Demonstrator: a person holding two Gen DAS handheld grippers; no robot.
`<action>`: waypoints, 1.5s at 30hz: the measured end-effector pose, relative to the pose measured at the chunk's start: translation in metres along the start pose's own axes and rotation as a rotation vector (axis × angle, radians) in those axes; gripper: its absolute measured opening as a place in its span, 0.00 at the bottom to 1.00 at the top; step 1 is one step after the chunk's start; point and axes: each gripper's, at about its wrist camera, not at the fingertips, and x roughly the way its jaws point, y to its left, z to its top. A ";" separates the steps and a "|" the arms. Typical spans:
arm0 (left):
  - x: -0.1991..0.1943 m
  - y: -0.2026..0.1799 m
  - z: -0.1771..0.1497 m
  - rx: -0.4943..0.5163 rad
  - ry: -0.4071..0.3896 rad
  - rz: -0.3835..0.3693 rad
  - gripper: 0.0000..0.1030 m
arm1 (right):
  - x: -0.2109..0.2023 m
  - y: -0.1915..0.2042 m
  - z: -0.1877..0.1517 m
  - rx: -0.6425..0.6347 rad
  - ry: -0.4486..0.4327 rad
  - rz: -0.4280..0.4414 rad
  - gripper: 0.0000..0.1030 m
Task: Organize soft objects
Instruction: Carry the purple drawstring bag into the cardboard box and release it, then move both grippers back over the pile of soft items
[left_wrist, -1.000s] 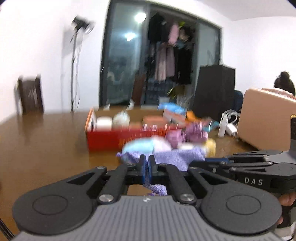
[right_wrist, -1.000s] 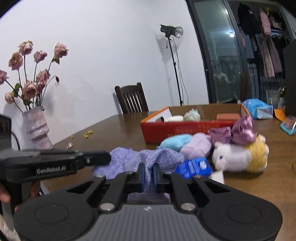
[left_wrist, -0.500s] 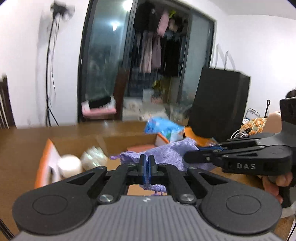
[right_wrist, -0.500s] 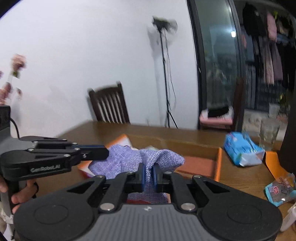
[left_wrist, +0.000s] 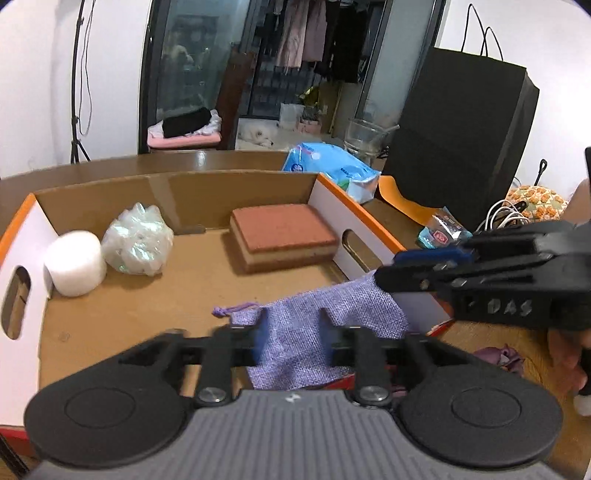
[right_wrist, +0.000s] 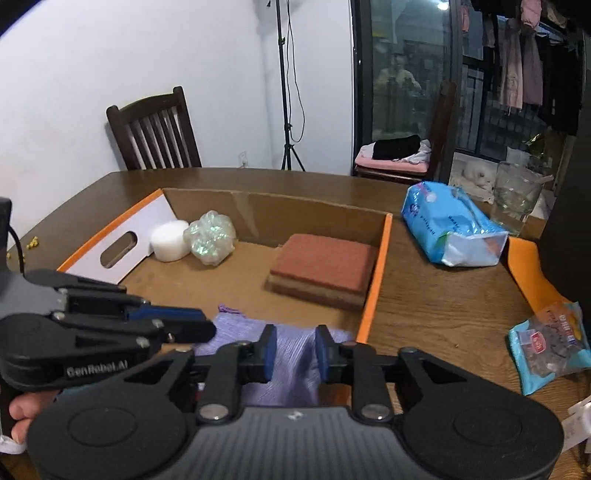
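A purple woven drawstring pouch (left_wrist: 317, 328) lies over the near right edge of the orange cardboard box (left_wrist: 354, 210); it also shows in the right wrist view (right_wrist: 291, 369). My left gripper (left_wrist: 291, 328) is open, its fingers on either side of the pouch. My right gripper (right_wrist: 293, 350) is open too, the pouch between its pads. The right gripper also reaches in from the right in the left wrist view (left_wrist: 424, 266). In the box lie a white roll (left_wrist: 74, 262), a crumpled plastic wad (left_wrist: 138, 240) and a brown sponge (left_wrist: 284, 236).
A blue tissue pack (right_wrist: 450, 229), a glass (right_wrist: 515, 199) and a snack packet (right_wrist: 546, 343) sit on the wooden table (right_wrist: 443, 314) right of the box. A black bag (left_wrist: 458, 136) stands behind. A chair (right_wrist: 155, 133) and a light stand (right_wrist: 288, 85) are at the far side.
Both grippers carried the pouch forward over the box and down to it. Both then opened and let go of the pouch.
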 end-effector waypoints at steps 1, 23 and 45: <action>-0.005 -0.001 0.002 0.011 -0.013 0.012 0.36 | -0.006 0.000 0.002 0.001 -0.016 -0.001 0.26; -0.214 -0.036 -0.047 0.139 -0.419 0.273 0.89 | -0.154 0.093 -0.036 -0.114 -0.410 -0.035 0.74; -0.277 -0.042 -0.220 0.009 -0.337 0.333 0.98 | -0.203 0.172 -0.228 0.022 -0.365 0.045 0.85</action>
